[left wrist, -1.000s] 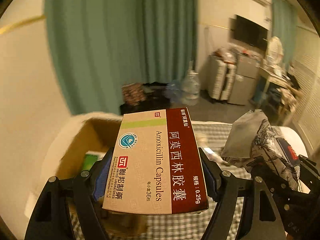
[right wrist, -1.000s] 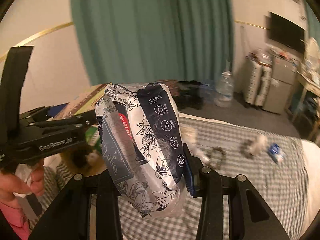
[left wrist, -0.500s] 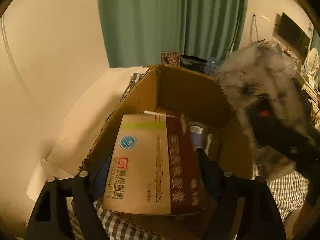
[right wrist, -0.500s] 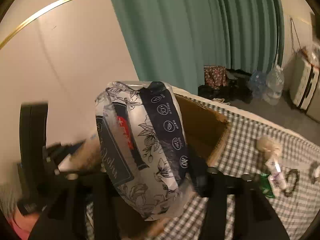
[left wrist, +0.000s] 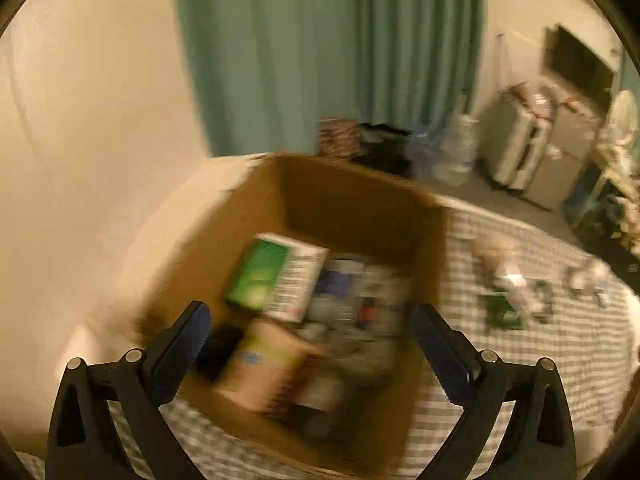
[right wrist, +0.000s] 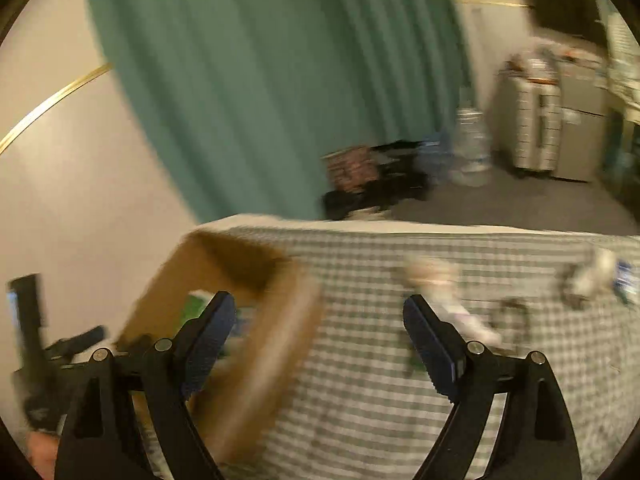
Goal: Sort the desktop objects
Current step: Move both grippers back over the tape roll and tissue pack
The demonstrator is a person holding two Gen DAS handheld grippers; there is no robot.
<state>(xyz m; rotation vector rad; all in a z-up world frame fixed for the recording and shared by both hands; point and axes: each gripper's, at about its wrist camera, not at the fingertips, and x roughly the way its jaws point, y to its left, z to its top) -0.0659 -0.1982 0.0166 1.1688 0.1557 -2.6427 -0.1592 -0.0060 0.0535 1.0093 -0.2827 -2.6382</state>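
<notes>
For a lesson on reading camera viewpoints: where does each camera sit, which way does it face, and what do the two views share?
Left wrist: on the left claw, looking down into the cardboard box; its own two fingers show, jaws opening, nothing between.
Right wrist: on the right claw, facing across the checked cloth; its fingers show, opening, empty.
Shared: box, cloth, green curtain.

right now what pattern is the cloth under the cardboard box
A green-and-white check; the tablecloth shows best in the right wrist view, beside the cardboard box.

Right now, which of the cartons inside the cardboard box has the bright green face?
The green-and-white carton lying toward the back of the cardboard box; the beige medicine carton nearer the left gripper shows only a thin green stripe.
</notes>
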